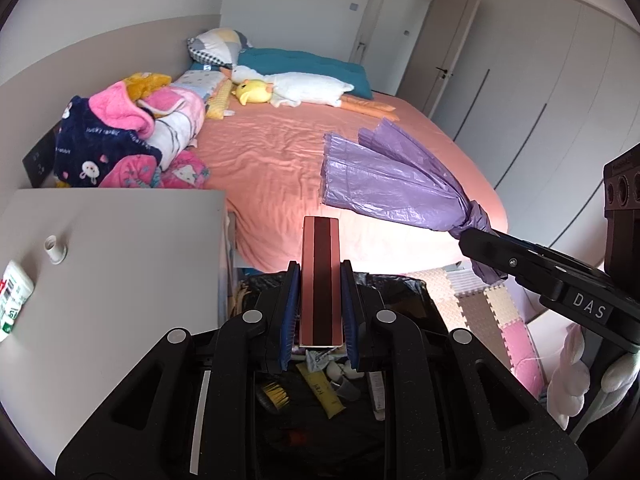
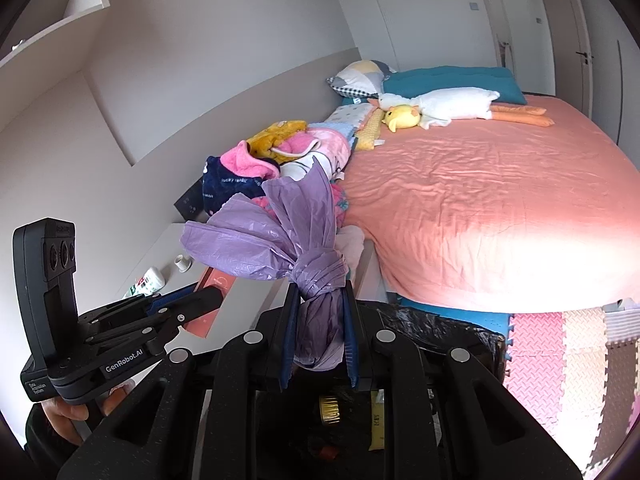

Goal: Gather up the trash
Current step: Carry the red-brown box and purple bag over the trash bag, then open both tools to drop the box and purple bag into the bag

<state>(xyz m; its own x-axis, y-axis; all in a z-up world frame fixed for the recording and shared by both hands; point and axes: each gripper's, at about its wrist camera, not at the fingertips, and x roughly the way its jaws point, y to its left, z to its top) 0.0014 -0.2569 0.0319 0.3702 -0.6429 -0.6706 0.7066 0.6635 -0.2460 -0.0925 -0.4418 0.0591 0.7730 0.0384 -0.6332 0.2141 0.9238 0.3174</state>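
Left gripper [image 1: 320, 276]: clamped on the pink box [image 1: 320, 280], blue pads pressed flat against its two long sides
Pink box: slim carton with a dark stripe down its face, stood on end between the fingers, held above the trash bin [image 1: 404, 288]
Right gripper [image 2: 319, 292]: closed tight on the purple bag [image 2: 280, 240], gripped just below the knot
Purple bag: thin plastic, twisted and knotted at the neck, loose end fanned out above the fingers; from the left wrist view, spread in front of the bed [image 1: 288, 152]
Trash bin: black-lined, open, directly beneath both grippers at the foot of the nightstand [image 1: 120, 248]; inside, a yellow tube [image 1: 324, 394], crumpled wrappers and a dark item with a gold band [image 2: 329, 409]
Nightstand: pale top, carried a small white cap-like piece [image 1: 55, 249] and a white bottle [image 1: 14, 292] with red and green print near its left edge
Bed: salmon sheet, rumpled; heap of pink and navy blankets [image 1: 120, 136] at the head side, yellow plush [image 1: 254, 91] and white plush goose [image 1: 308, 88] further back, teal duvet [image 1: 304, 62] behind them
Floor: foam puzzle mats [image 2: 568, 344] in pink, cream and grey beside the bin
Hand [image 2: 64, 412]: seen in the right wrist view, wrapped around the left gripper's handle
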